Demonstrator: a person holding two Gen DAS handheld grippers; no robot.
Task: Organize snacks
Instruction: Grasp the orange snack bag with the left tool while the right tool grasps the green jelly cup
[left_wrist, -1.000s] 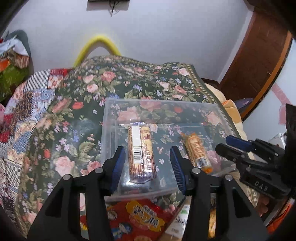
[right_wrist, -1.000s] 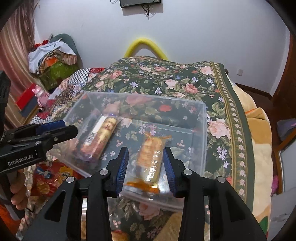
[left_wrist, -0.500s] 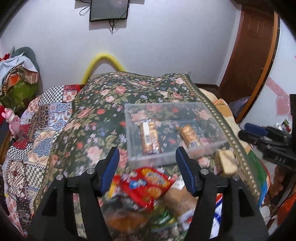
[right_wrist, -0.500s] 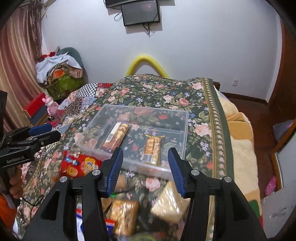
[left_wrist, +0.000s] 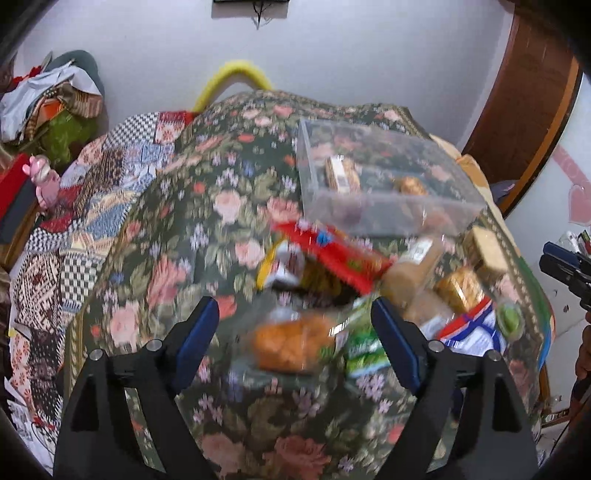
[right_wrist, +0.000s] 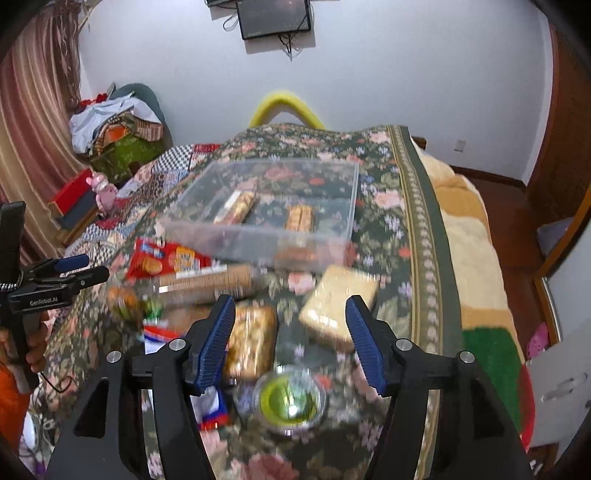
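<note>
Two snacks already lie in the clear bin (right_wrist: 258, 206) out on the bed (right_wrist: 406, 206): a long bar (right_wrist: 236, 206) on its left side and a short gold pack (right_wrist: 300, 218) to the right of it. I'd say the job is barely begun, since most of the snacks are loose in a heap between the bin and the near edge of the bed.

Going left to right across that heap: an orange bag (left_wrist: 291, 345) with a green pack (left_wrist: 364, 350) touching it lies right between the parted fingers of the left gripper (left_wrist: 291, 345), which holds nothing. Above it sits a red bag (left_wrist: 332, 251), just beside the bin's near wall. Next comes a biscuit tube (right_wrist: 210, 278), then a gold pack (right_wrist: 251, 339) close to the left finger of the right gripper (right_wrist: 291, 336). That gripper also has its jaws apart and empty, with a green jelly cup (right_wrist: 290, 400) low between them and a pale wafer pack (right_wrist: 338, 306) just inside the right finger.

Both frames are blurred, so labels can't be read.
</note>
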